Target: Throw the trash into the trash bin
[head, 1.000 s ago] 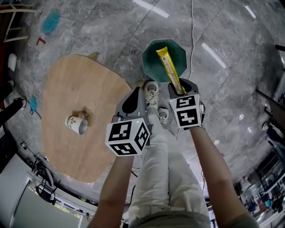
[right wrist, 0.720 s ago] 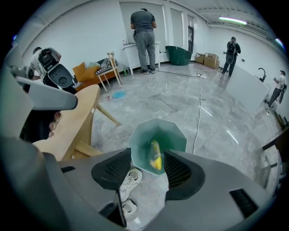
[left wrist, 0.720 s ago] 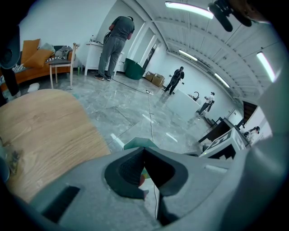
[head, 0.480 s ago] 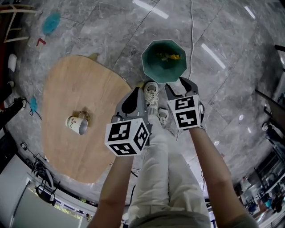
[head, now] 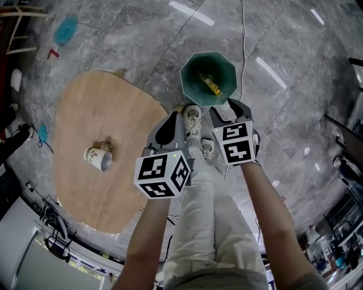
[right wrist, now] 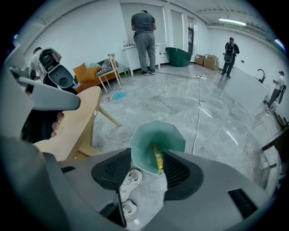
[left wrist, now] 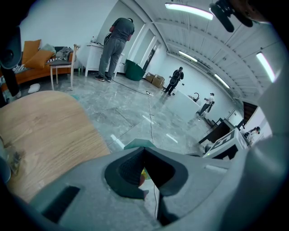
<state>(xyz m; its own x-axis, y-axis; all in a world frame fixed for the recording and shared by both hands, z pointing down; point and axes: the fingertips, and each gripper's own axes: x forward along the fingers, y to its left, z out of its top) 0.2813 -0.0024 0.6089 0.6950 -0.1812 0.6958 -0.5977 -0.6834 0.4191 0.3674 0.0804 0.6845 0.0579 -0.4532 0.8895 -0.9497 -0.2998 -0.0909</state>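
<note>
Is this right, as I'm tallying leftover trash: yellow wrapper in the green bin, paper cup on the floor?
No: the paper cup lies on the wooden table, not the floor; the head view shows it. The yellow wrapper is in the green bin.

Grey marble floor [head: 295,68], glossy, reflecting light strips. White walls [left wrist: 67,22]. Ceiling strip lights [left wrist: 188,11] on. Orange sofa [left wrist: 31,74] and chair [left wrist: 62,67] near far wall. White cable [right wrist: 198,108] across floor. Oval wooden worktop [head: 96,181].
</note>
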